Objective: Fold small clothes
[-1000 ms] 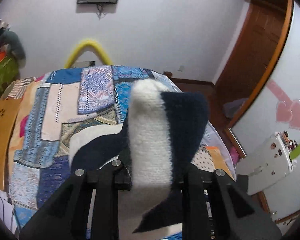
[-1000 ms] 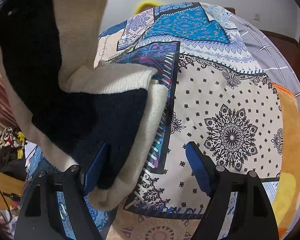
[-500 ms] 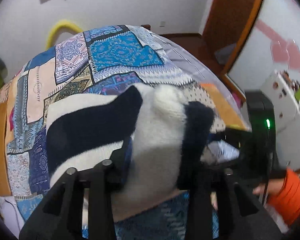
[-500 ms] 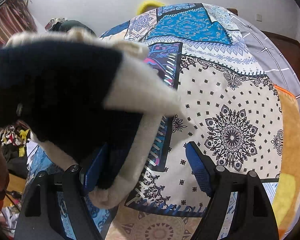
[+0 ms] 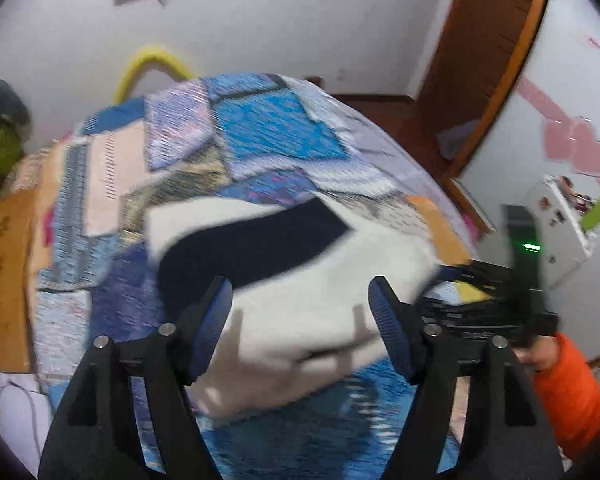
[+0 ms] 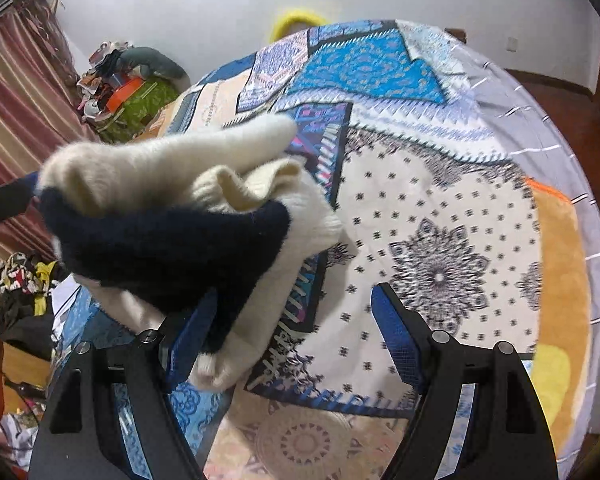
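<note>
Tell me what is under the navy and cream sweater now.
Under the sweater lies the patchwork bedspread, which shows all around it. The part right beneath the knit is covered, so nothing more can be told there.

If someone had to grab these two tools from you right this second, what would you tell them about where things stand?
Left hand-held gripper: open, holding nothing, aimed at the sweater.
Right hand-held gripper: open; the cloth lies against its left finger, no clamp.
The cream and navy sweater lies bunched on the patchwork bedspread.
Done: a rough fold over.
Left: square and flatten it; the left view is blurred.
</note>
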Demonstrator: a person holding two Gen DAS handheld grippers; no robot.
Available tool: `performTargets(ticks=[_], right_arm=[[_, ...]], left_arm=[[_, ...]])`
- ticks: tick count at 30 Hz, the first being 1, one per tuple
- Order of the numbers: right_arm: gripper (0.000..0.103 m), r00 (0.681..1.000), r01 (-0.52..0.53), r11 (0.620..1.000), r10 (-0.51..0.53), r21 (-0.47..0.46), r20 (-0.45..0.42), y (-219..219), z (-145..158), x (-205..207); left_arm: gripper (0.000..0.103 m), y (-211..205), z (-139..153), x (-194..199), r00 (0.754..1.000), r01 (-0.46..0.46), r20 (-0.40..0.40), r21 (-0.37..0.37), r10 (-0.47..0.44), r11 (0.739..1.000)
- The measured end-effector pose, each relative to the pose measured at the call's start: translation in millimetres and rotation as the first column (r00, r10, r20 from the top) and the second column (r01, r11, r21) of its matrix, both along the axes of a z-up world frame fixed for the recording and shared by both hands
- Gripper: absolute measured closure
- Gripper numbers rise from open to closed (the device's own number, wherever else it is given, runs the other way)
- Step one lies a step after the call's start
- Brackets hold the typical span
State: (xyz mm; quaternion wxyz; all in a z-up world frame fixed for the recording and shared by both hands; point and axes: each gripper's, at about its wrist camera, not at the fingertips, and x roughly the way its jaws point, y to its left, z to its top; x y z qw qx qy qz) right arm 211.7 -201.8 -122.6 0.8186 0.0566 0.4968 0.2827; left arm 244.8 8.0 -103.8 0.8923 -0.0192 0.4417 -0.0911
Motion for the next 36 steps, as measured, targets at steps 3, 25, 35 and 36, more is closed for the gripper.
performTargets(ticks=[3,25,35,36], right_arm=[[0.026,0.999,0.018,1.0,-0.018,0.004,0.027,-11,14,-2],[0.031,0.998,-0.049,0.991,0.045,0.124,0.032,35,43,-4],[0.087,0.995,-0.083,0.988,0.09,0.13,-0.053,54,15,-12],[0.088,0.995,-0.088,0.989,0.092,0.123,-0.027,53,20,-17]], left_arm=[[0.033,17,-4,8,0.999,-0.043,0.002,0.026,0.043,0.999],[0.016,16,-94,-1,0.997,-0.026,-0.066,0.122,0.034,0.992],[0.009,31,-92,-12,0.996,-0.039,-0.076,0.062,0.044,0.997],[0.009,33,-88,-13,0.996,-0.039,-0.076,0.047,0.043,0.998]])
